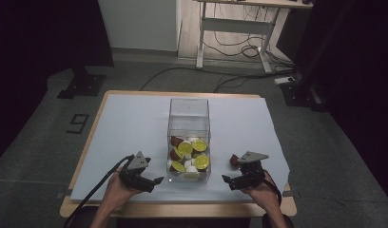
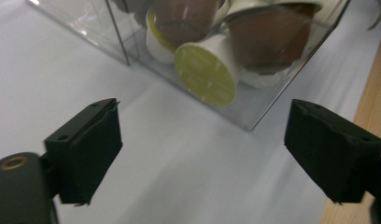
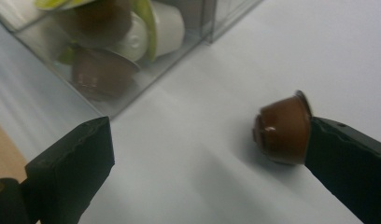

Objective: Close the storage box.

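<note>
We judge the step in hand to be picking up the last loose brown capsule (image 3: 283, 128) and adding it to the clear box (image 1: 189, 114) that stands at the centre of the high view, already holding brown and white capsules with lime-green lids (image 1: 200, 162). The loose capsule lies on its side on the pale sheet of the bench (image 1: 135, 118), just right of the box in the high view and at the right of the right gripper view, where it sits against the inner face of one jaw. Our right tool (image 1: 236, 181) is spread wide and pinches nothing yet; our left tool (image 1: 151, 183) hovers low left of the box, also spread and empty. Next we likely need to centre the capsule between the jaws, press them together gently, then lift over the box rim.
</note>
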`<state>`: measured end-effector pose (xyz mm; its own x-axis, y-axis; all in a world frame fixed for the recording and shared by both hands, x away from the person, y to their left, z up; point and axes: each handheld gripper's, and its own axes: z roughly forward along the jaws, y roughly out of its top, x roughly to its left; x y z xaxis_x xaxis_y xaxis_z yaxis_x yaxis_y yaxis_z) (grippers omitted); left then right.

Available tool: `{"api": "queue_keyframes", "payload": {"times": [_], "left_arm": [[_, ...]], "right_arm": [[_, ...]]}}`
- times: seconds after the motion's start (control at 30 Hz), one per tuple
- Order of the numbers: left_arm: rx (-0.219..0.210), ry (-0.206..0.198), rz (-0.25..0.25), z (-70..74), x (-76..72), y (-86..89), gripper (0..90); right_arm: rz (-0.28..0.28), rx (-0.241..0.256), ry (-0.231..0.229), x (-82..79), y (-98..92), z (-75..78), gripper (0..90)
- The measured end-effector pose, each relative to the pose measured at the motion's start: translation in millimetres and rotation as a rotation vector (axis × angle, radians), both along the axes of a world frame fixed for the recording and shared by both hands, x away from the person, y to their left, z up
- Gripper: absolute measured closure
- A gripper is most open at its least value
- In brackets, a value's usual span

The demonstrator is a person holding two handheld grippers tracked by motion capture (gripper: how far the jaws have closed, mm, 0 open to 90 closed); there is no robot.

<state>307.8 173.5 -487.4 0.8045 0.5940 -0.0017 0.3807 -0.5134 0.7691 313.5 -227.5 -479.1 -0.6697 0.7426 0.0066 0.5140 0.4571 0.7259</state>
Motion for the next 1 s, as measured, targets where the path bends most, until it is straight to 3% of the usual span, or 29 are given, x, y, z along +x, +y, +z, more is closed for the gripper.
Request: {"api": "queue_keyframes", "payload": {"times": [0.73,0.9,1.0], "left_arm": [[-0.039,-0.010,-0.025,6.4,-0.9,-16.3,22.6],[-0.016,-0.022,-0.041,4.2,-1.8,-20.5,27.7],[-0.014,-0.026,-0.056,3.7,-2.5,-22.8,31.2]], "right_arm": [[0.138,0.034,0.010,-5.4,29.5,3.7,18.6],[0.153,0.033,0.015,-5.9,37.2,4.3,23.0],[0.153,0.036,0.011,-5.6,39.6,5.5,30.7]]}}
